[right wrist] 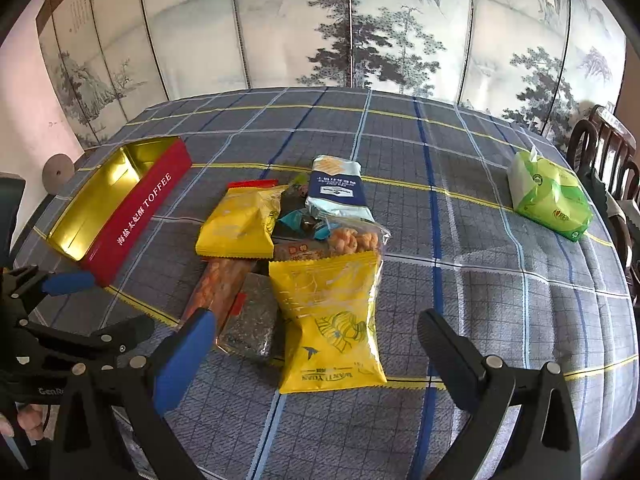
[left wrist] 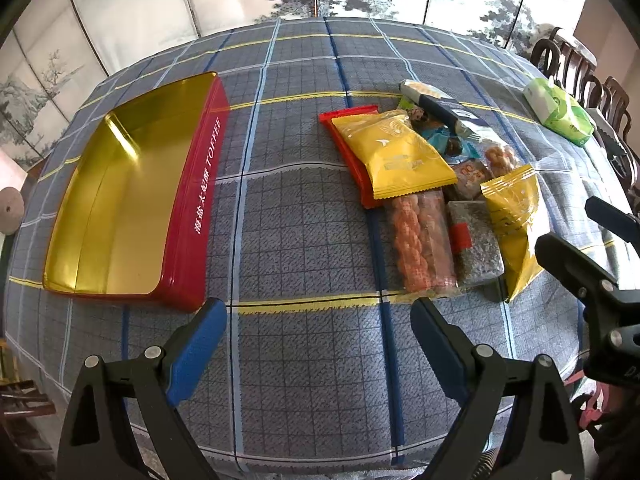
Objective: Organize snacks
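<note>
An open red toffee tin [left wrist: 192, 208] with a bare gold inside lies on the left of the checked tablecloth; the right wrist view shows the tin [right wrist: 132, 216] too. The snack pile sits right of it: a yellow packet [left wrist: 396, 156] on a red packet [left wrist: 348, 114], twisted fried snacks [left wrist: 416, 236], a dark block [left wrist: 476, 244], a second yellow packet [right wrist: 328, 320] and a blue-and-white packet [right wrist: 338, 192]. My left gripper [left wrist: 318, 318] stands open over bare cloth between tin and pile. My right gripper [right wrist: 318, 322] is open, with the near yellow packet showing between its fingers, untouched.
A green tissue pack [right wrist: 550, 200] lies at the table's far right. Dark wooden chairs [right wrist: 600, 148] stand beyond the right edge, and a painted folding screen [right wrist: 360, 32] closes off the back. A hand [right wrist: 24, 420] shows at the lower left.
</note>
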A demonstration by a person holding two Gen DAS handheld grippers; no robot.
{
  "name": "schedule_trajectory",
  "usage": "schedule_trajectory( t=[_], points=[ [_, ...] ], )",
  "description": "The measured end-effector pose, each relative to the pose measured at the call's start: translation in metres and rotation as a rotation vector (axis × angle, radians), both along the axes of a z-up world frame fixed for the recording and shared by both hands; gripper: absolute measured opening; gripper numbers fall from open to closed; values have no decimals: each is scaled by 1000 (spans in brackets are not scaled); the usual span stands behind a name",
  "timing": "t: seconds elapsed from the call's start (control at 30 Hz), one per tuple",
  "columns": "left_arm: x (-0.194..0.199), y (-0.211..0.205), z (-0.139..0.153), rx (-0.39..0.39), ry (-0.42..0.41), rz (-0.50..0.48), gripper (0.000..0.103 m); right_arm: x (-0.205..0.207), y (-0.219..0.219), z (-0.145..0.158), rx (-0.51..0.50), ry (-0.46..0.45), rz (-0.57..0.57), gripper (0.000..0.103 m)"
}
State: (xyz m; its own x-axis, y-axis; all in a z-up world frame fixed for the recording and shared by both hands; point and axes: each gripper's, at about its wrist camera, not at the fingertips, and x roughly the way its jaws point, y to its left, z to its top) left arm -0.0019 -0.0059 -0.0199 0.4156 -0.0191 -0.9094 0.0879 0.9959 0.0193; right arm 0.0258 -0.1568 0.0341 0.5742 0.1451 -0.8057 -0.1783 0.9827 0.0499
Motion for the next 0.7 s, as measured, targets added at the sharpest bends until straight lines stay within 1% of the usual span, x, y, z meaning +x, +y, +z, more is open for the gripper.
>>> schedule_trajectory(
  t=[0.7],
  points=[
    [0,1,-5,14,14,10,91,1,0,-4,8,13,8,102]
  ],
)
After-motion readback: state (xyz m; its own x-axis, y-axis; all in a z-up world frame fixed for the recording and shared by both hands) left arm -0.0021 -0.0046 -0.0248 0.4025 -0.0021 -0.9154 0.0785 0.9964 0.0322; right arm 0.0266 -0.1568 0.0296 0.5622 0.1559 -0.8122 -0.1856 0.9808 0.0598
